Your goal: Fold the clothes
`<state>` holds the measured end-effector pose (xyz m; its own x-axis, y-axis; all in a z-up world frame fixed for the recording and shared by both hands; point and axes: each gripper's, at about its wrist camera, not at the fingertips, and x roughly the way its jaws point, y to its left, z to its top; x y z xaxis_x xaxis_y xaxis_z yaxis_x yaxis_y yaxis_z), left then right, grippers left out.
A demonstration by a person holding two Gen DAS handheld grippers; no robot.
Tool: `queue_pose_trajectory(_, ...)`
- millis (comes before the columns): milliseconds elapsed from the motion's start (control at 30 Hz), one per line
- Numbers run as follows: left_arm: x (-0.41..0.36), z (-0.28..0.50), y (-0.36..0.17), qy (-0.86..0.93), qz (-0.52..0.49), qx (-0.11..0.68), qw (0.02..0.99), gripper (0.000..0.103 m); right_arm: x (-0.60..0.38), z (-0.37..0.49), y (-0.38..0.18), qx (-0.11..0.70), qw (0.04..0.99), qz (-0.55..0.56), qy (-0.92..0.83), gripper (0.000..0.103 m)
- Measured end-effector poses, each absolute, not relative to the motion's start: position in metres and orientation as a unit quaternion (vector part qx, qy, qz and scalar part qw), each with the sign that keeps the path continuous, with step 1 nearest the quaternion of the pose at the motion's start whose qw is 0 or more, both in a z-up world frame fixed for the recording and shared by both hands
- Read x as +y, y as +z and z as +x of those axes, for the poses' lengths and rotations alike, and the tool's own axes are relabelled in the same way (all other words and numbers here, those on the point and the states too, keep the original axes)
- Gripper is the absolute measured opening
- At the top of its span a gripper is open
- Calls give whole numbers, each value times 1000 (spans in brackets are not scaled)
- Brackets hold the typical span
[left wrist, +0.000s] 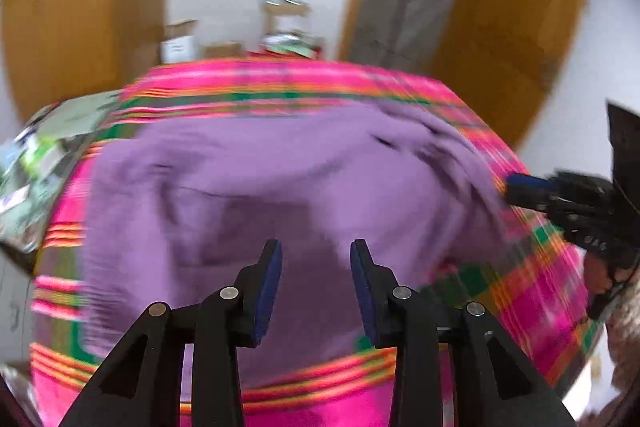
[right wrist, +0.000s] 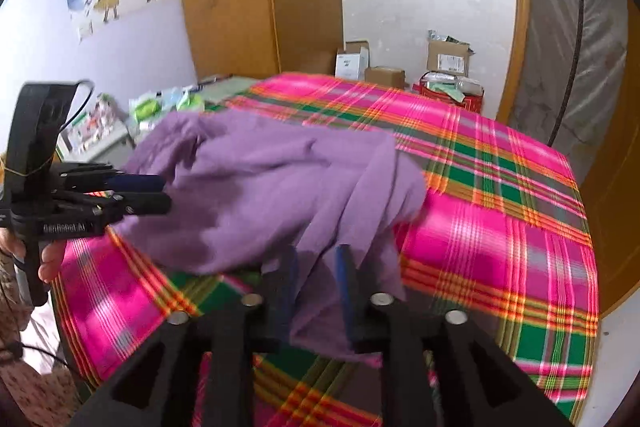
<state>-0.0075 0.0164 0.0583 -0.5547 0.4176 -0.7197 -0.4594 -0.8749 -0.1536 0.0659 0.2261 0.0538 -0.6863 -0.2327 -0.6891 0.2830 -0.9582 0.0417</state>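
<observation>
While the left wrist view is smeared with blur, the left gripper [left wrist: 316, 259] at the bottom centre shows its two blue-padded fingers [left wrist: 269, 291] standing apart with nothing between them, hovering over the purple garment [left wrist: 260, 179]. That garment fills the middle of the frame, lying rumpled on a pink plaid cloth [left wrist: 532, 291]. At the right edge the right gripper [left wrist: 516, 189] reaches in, its tip at the garment's rim (whether it touches is lost in the blur).

From the right wrist view, the right gripper [right wrist: 318, 287] sits at the bottom centre, jaws parted, with a hanging fold of the purple garment [right wrist: 272, 187] between its pads; the fabric looks loose there, not pinched. At the left edge a hand [right wrist: 50, 259] carries the left gripper [right wrist: 160, 193], whose tips stand just beside the garment's left side. The plaid cloth [right wrist: 500, 227] spreads across the right half.
</observation>
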Motion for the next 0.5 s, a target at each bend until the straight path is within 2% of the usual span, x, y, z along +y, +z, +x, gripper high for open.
queue_pose_trajectory(100,42,1,49,874,-404,42,266,37,228,74,48,16,139,370,-918,39)
queue_pose_trajectory(367,75,0,27,873,-410,91,249,37,229,80,24,-20,131,386,-913,39)
queue_pose_trajectory(500,87,6,23,877,-397,118,245,37,225,79,12,-3,111,397,-911,39)
